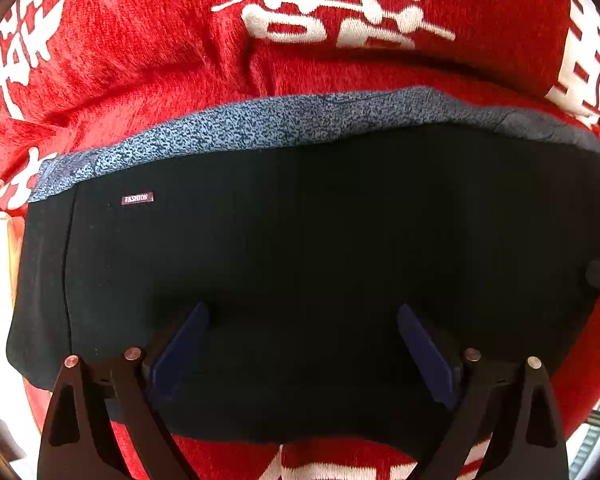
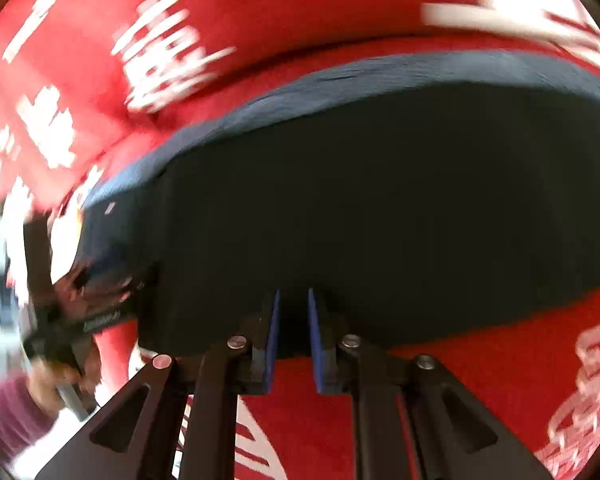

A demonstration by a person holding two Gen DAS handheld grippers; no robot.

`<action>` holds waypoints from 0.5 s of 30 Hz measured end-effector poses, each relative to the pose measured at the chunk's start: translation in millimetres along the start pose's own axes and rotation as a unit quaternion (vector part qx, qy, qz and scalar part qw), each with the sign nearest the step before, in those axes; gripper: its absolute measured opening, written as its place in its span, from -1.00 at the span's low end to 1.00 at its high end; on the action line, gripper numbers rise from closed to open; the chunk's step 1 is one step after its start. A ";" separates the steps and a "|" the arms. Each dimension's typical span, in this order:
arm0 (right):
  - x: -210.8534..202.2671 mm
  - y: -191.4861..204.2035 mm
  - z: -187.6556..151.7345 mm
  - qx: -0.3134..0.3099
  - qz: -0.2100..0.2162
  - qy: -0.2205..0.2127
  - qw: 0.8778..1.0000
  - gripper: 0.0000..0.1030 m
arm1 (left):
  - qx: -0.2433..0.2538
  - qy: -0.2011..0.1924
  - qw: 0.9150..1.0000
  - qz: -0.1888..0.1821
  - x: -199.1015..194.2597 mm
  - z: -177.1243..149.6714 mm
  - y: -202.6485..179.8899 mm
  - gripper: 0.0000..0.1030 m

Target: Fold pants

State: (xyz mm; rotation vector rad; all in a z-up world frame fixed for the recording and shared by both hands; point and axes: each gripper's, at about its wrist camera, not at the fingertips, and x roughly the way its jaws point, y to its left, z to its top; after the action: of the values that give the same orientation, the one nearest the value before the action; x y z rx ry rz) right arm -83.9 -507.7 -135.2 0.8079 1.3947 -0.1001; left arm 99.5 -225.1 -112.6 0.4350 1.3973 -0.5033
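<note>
The black pants [image 1: 300, 232] lie folded flat on a red blanket, with a speckled blue lining strip [image 1: 260, 124] showing along the far edge and a small "FASHION" tag [image 1: 137, 198] at the left. My left gripper [image 1: 303, 312] is open, its blue pads spread wide over the near part of the pants. In the right wrist view the pants [image 2: 380, 200] fill the middle. My right gripper [image 2: 293, 296] has its pads close together with a narrow gap at the pants' near edge; whether cloth is pinched is unclear. The view is blurred.
The red blanket with white characters [image 1: 140, 40] covers the whole surface, also in the right wrist view [image 2: 260, 20]. The left gripper and a hand in a maroon sleeve [image 2: 16, 404] show at the left of the right wrist view.
</note>
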 end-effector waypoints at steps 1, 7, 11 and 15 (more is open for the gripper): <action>-6.3 -4.3 5.0 0.013 0.002 -0.009 1.000 -0.61 | 0.002 0.003 1.000 0.007 -2.2 3.5 0.6 0.87; 3.3 12.3 69.3 -0.039 0.017 -0.025 0.999 -0.56 | -0.026 -0.043 0.999 -0.018 -11.3 69.5 -10.9 0.87; 32.2 21.7 98.3 -0.072 -0.005 -0.020 0.997 -0.56 | -0.050 -0.042 0.997 0.028 21.3 101.2 -15.4 0.87; 38.8 3.8 118.8 -0.059 -0.034 -0.051 0.996 -0.61 | -0.092 -0.038 0.995 0.026 36.3 111.1 7.9 0.87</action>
State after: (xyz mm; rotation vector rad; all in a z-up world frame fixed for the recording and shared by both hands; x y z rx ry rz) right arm 25.1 -555.9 -173.0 0.6488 1.3198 -0.1089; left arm 198.1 -284.5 -134.5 0.2988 1.3417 -0.3423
